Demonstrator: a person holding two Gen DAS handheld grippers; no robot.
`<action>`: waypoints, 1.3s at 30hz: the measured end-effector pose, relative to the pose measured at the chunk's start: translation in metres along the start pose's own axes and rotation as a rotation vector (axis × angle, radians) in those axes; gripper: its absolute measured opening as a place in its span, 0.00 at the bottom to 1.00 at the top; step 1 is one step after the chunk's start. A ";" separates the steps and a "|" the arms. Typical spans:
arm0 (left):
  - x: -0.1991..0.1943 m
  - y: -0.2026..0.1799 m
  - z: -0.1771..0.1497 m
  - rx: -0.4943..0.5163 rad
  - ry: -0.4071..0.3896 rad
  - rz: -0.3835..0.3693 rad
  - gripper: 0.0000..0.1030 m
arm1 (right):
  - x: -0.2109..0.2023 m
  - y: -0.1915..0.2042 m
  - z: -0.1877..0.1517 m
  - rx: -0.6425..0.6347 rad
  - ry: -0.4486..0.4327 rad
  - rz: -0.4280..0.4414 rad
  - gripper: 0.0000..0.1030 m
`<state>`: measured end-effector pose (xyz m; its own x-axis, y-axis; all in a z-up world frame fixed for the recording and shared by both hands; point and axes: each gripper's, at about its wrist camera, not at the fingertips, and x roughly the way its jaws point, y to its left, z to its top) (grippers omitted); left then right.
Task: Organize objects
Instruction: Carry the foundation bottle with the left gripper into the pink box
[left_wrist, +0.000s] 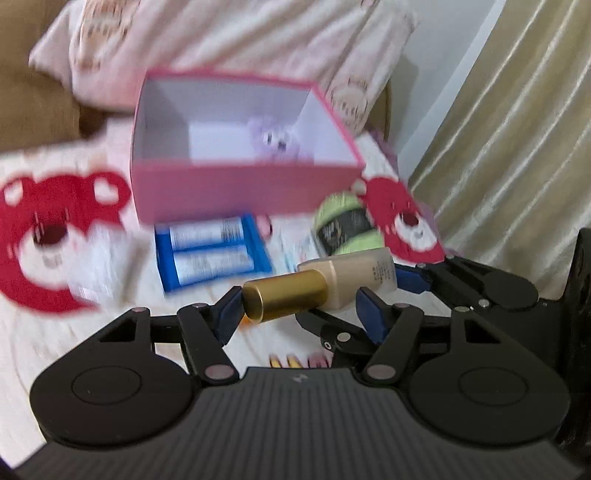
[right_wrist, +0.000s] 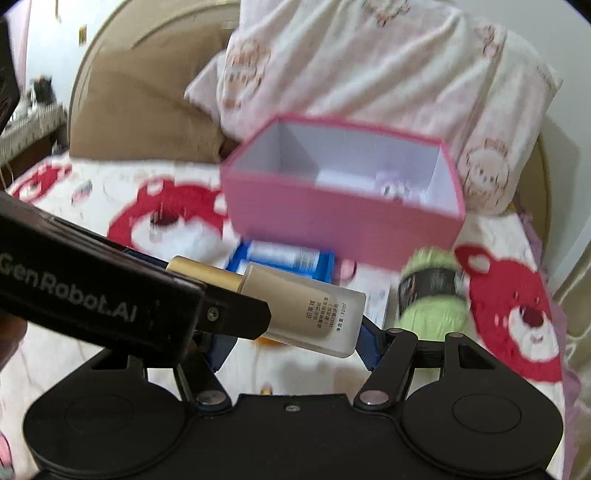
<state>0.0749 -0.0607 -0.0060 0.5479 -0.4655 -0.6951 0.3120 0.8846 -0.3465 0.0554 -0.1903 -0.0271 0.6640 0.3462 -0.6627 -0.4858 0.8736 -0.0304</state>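
A beige foundation bottle (left_wrist: 354, 280) with a gold cap (left_wrist: 284, 299) is held sideways above the bed. My left gripper (left_wrist: 301, 314) is shut on the gold cap. My right gripper (right_wrist: 295, 339) stands around the bottle's body (right_wrist: 314, 314), its blue pads at either side; its grip is unclear. In the left wrist view the right gripper (left_wrist: 388, 291) shows at the bottle's base. An open pink box (left_wrist: 240, 162) sits beyond, with a small purple plush (left_wrist: 275, 142) inside. The box also shows in the right wrist view (right_wrist: 340, 218).
A blue tray with two white tubes (left_wrist: 210, 251) lies before the box. A green yarn ball with a black band (left_wrist: 345, 225) lies to its right. The bed cover has red bear prints (left_wrist: 48, 236). A pink pillow (right_wrist: 369, 62) and a curtain (left_wrist: 517, 129) stand behind.
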 end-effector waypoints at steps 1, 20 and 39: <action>-0.002 0.000 0.008 0.001 -0.013 0.001 0.63 | 0.000 -0.002 0.007 -0.007 -0.001 0.004 0.69; 0.115 0.058 0.172 -0.151 0.116 -0.072 0.60 | 0.117 -0.089 0.130 0.026 0.116 -0.022 0.69; 0.237 0.114 0.158 -0.506 0.262 -0.090 0.60 | 0.231 -0.118 0.121 0.037 0.459 -0.029 0.69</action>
<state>0.3634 -0.0743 -0.1105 0.3054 -0.5745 -0.7594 -0.0973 0.7745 -0.6250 0.3347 -0.1723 -0.0857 0.3525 0.1419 -0.9250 -0.4448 0.8951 -0.0322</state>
